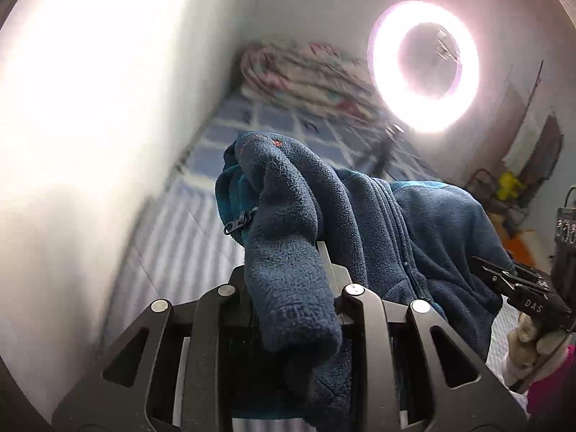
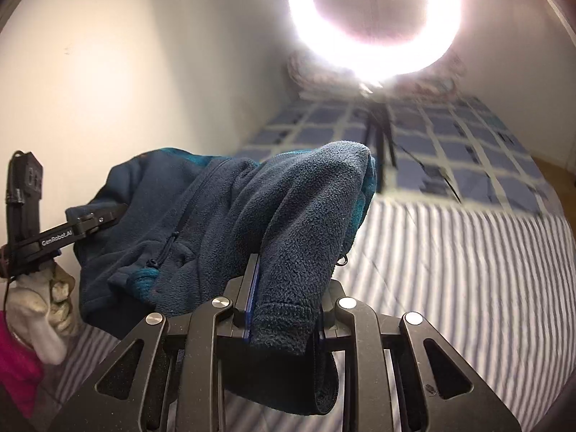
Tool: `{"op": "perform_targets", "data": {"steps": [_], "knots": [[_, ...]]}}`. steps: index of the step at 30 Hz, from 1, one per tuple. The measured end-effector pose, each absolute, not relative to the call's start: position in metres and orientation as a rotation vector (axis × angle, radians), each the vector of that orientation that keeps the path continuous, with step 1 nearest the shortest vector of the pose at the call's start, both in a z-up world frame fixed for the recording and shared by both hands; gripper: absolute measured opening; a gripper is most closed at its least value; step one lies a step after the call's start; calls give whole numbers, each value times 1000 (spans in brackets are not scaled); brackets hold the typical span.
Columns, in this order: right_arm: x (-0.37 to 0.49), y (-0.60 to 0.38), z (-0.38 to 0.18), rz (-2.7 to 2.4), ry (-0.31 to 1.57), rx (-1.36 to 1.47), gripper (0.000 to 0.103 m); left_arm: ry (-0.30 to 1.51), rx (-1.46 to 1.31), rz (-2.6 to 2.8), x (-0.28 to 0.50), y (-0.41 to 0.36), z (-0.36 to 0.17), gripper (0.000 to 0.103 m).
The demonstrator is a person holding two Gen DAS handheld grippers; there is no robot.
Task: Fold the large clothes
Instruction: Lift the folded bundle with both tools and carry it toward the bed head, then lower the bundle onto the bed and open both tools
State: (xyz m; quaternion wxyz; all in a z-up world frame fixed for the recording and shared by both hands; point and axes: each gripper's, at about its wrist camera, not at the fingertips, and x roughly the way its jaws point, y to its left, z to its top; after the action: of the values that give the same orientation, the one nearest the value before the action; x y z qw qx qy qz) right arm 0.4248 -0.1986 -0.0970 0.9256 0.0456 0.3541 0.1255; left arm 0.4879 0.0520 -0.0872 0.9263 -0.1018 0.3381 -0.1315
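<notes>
A dark navy fleece jacket (image 1: pixel 432 223) with a zip and teal lining hangs in the air between both grippers, above the bed. In the left wrist view my left gripper (image 1: pixel 288 252) is shut on a thick fold of it, and the fabric drapes over and hides most of the fingers. In the right wrist view my right gripper (image 2: pixel 291 266) is shut on another fold of the jacket (image 2: pixel 201 216), with one blue-padded finger (image 2: pixel 252 280) showing beside the cloth. Each view shows the other gripper at its edge: the right gripper (image 1: pixel 486 268) and the left gripper (image 2: pixel 115 212), both buried in fleece.
Below lies a bed with a striped sheet (image 2: pixel 450 270) and a blue checked blanket (image 2: pixel 450 136). A folded floral quilt (image 1: pixel 306 75) sits at the far end. A bright ring light (image 2: pixel 374 18) on a tripod stands over the bed. A white wall (image 1: pixel 90 108) runs along the left. A gloved hand (image 2: pixel 39 298) holds the left gripper.
</notes>
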Motion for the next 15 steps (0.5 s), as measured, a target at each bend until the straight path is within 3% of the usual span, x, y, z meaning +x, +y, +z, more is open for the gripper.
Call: {"op": "perform_targets", "data": {"steps": [7, 15], "knots": [[516, -151, -110, 264, 670, 56, 22, 623, -101, -166, 562, 84, -96, 23], [589, -120, -154, 249, 653, 66, 22, 650, 38, -51, 626, 87, -158, 23]]}}
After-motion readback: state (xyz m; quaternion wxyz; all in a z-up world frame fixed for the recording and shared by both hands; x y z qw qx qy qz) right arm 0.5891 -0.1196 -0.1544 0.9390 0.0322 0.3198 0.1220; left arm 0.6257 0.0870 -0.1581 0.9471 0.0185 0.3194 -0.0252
